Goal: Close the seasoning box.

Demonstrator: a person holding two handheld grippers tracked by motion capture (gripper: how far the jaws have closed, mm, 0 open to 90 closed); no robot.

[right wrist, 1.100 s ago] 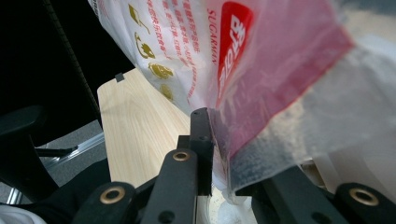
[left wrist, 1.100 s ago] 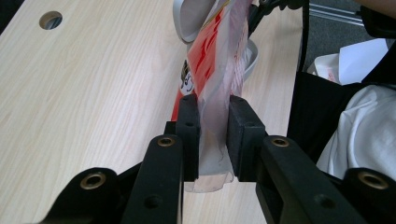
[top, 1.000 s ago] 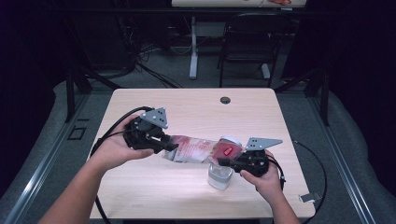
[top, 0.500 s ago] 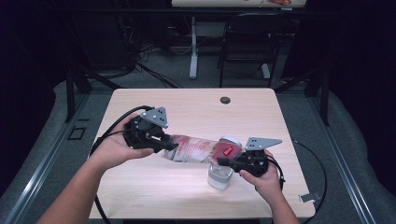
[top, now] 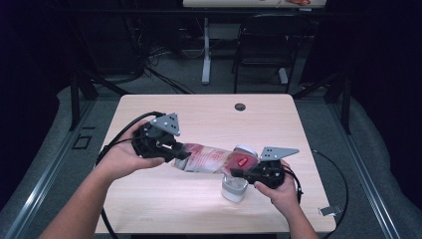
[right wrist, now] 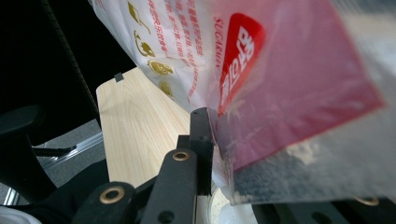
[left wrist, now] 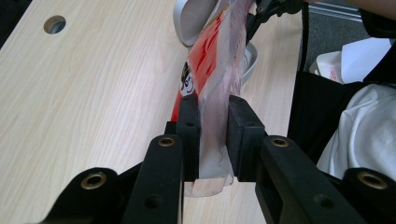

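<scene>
High view has the bag point(top: 211, 158) stretched out between both grippers above the table point(top: 199, 114), tilted so its right end hangs over a small white cup point(top: 234, 188). Left gripper point(top: 178, 152) has its jaws pinched on the crumpled clear end of the bag; in the left gripper view you can see the film squashed between the pads point(left wrist: 189, 135), not fully closed because the bunched plastic fills the gap. Right gripper point(top: 236, 172) clamps the other end, by the red label point(right wrist: 240, 51), with the film pressed against the one pad I can make out in the right gripper view. Handling-wise, I'd guess this thing is light and totally floppy, thin slick plastic that sags wherever it isn't held, so one grip alone would let it fold over. Seems smart to hold it at the two ends on the flat sealed edges, like now, and keep it taut. Film could slip out or tear if pulled hard. Can't tell how much is inside.
</scene>
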